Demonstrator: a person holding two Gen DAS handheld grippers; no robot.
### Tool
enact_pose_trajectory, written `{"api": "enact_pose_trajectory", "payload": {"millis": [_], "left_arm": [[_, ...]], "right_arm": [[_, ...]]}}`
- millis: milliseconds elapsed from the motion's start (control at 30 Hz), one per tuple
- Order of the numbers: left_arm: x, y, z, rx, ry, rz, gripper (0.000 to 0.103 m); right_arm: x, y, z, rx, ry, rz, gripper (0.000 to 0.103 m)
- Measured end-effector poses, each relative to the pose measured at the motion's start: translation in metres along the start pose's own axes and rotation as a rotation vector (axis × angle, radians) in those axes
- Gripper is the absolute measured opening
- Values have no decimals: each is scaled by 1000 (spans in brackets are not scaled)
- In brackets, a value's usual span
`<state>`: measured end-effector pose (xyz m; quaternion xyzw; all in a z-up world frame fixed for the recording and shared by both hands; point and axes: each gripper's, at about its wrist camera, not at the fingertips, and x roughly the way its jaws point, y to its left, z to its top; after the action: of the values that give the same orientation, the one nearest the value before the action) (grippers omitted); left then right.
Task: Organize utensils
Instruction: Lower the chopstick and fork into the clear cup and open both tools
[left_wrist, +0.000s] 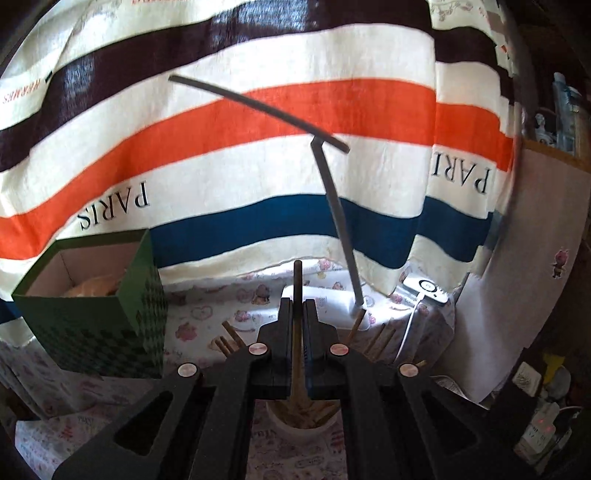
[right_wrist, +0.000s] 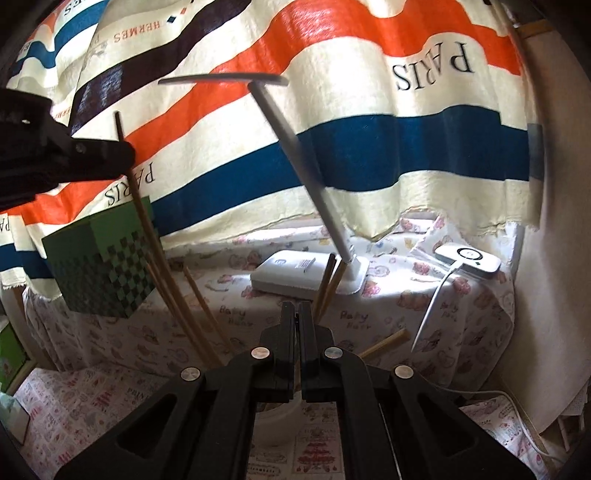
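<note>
The left gripper (left_wrist: 297, 314) is clamped on one dark-tipped wooden chopstick (left_wrist: 297, 295), held upright above a white cup (left_wrist: 301, 424) crowded with more chopsticks (right_wrist: 199, 295). The right gripper (right_wrist: 296, 321) has its jaws pressed together with nothing between them, over the same cup. Beneath lies a cartoon-printed cloth (right_wrist: 147, 339) covering the table. Beyond the tongs stands a white desk lamp (right_wrist: 306, 273), with a green checkered box (left_wrist: 96, 299) to the left. A striped curtain (left_wrist: 258, 110) fills the background.
</note>
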<state>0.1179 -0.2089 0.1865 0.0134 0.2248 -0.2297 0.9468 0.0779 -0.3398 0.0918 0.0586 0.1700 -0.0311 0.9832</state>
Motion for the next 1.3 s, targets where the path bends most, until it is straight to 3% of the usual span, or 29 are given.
{"api": "enact_pose_trajectory", "payload": {"millis": [400,700,833,1000,1233,1300], "left_arm": [[48,18,-26,-63,90,-8,4],[65,27,-38,-97,132,-44,4],[61,24,-39,-56,101,-47,4],[37,28,-44,-56,-6,-33,8],[-3,41,-53,-16,-123,72,36],[-16,49,-57,-22,-153,82,44]], "right_arm": [[31,-14,-14,88,161,123,3],[42,-19,-19,110,198,146,3],[41,-14,-20,88,197,146,3],[35,-12,-21,86,189,154,3],[16,-5,-23,43,145,120,5],[9,-4,-24,46,133,123,11]]}}
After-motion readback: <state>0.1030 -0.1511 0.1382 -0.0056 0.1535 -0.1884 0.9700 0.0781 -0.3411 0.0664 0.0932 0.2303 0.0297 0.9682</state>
